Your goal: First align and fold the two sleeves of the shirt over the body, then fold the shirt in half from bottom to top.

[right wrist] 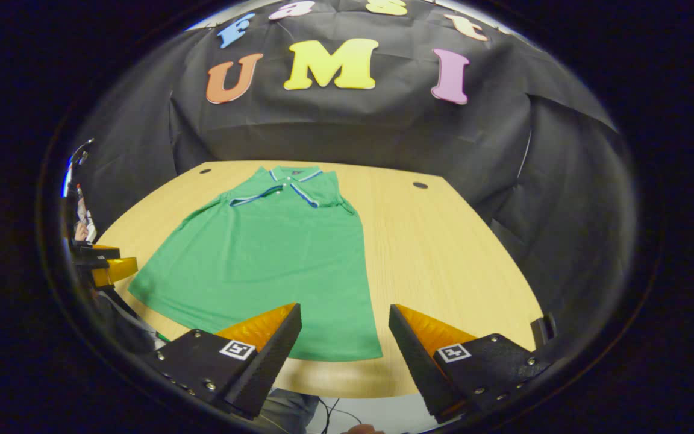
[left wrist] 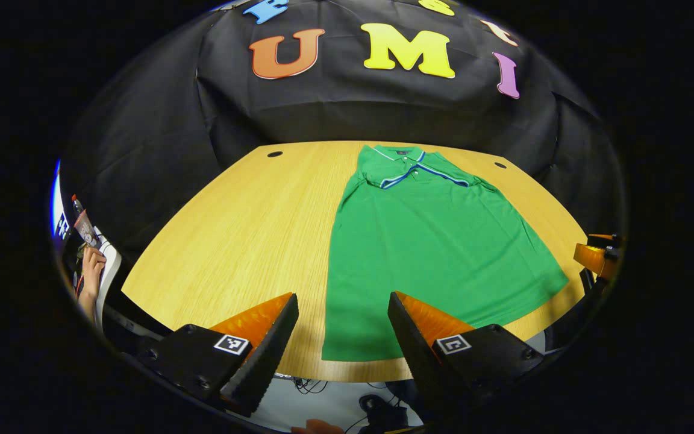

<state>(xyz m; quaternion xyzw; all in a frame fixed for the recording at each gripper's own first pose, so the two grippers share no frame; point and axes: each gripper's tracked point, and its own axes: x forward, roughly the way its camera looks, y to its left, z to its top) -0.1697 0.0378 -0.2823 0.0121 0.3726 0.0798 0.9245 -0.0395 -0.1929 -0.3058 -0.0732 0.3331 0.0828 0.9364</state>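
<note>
Left hand-held gripper (left wrist: 343,322) is seen spread wide at the near bench edge, nothing pinched, fingers poised over the lower left corner of the green shirt's hem. Right hand-held gripper (right wrist: 345,334) is likewise spread, empty, over the hem's right corner. The green shirt (left wrist: 425,253) is laid flat on the wooden bench (left wrist: 244,229), hem toward the near edge, collar (left wrist: 404,163) toward the far edge. Sleeves are seen already folded in over the body (side edges run straight). Bottom half is not yet folded up. Two dark holes (left wrist: 275,154) are noted near the bench's far edge. Black cloth wall (left wrist: 347,114) is behind.
</note>
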